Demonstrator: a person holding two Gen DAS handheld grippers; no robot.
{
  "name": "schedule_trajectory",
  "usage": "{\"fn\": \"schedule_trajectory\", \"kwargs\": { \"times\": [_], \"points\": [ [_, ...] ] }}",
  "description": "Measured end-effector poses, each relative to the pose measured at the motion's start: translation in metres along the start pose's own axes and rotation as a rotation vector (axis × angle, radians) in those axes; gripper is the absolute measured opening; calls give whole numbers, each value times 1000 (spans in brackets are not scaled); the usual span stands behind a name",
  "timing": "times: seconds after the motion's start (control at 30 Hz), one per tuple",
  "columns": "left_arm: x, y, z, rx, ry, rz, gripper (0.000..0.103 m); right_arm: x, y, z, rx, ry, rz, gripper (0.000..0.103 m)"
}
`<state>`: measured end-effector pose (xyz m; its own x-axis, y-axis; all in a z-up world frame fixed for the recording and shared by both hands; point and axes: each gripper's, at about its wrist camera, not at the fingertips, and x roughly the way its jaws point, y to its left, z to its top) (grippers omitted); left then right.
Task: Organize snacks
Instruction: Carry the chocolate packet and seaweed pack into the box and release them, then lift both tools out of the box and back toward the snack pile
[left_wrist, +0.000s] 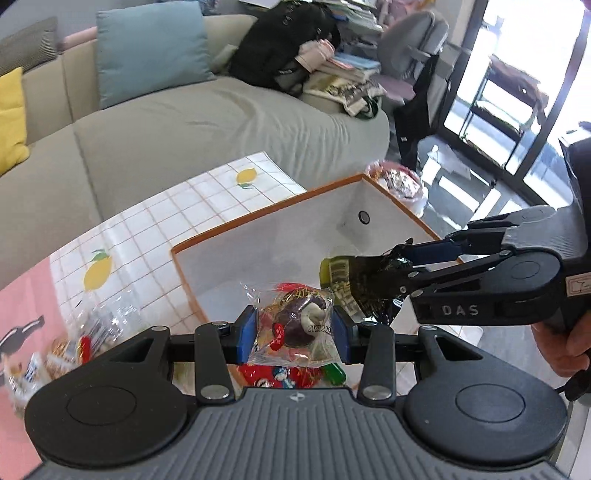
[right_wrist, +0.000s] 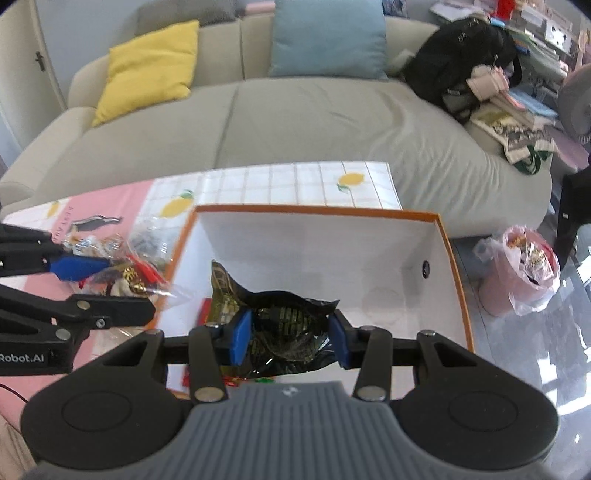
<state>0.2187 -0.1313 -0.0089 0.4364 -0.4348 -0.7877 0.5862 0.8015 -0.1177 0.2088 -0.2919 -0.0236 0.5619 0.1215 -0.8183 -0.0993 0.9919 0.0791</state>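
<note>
My left gripper (left_wrist: 295, 330) is shut on a clear snack packet (left_wrist: 295, 325) with a dark purple sweet inside, held over the near edge of the white box with an orange rim (left_wrist: 258, 212). My right gripper (right_wrist: 290, 338) is shut on a black and gold snack packet (right_wrist: 284, 317) and holds it above the inside of the same box (right_wrist: 317, 209). In the left wrist view the right gripper (left_wrist: 402, 266) comes in from the right with the black packet (left_wrist: 354, 284). In the right wrist view the left gripper (right_wrist: 92, 275) sits at the left with its clear packet (right_wrist: 129, 275).
Several loose snack packets (left_wrist: 62, 350) lie on the lemon-print tablecloth (left_wrist: 155, 221) left of the box. Red packets (left_wrist: 280, 376) lie in the box. A grey sofa (right_wrist: 295, 122) runs behind the table. A pink bag of snacks (right_wrist: 524, 269) stands on the floor at the right.
</note>
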Motion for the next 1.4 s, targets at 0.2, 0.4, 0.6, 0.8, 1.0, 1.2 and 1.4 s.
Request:
{"fn": "schedule_trajectory", "kwargs": {
  "times": [0.2, 0.4, 0.6, 0.8, 1.0, 1.2, 1.4],
  "points": [
    [39, -11, 7, 100, 67, 18, 48, 36, -15, 0, -4, 99, -26, 37],
    [71, -21, 7, 217, 165, 57, 48, 65, -20, -7, -15, 191, -28, 36],
    [95, -15, 5, 252, 239, 87, 48, 89, -22, -13, -21, 280, -36, 36],
    [113, -17, -1, 322, 300, 126, 49, 107, -23, -17, -10, 355, -18, 34],
    [129, -17, -7, 342, 381, 150, 50, 117, -19, -18, -26, 393, -21, 35],
    [135, -19, -11, 384, 408, 192, 53, 124, -16, -21, -47, 397, -50, 40],
    [133, -21, -11, 392, 385, 217, 65, 119, -18, -21, -51, 389, -55, 55]
  ]
}}
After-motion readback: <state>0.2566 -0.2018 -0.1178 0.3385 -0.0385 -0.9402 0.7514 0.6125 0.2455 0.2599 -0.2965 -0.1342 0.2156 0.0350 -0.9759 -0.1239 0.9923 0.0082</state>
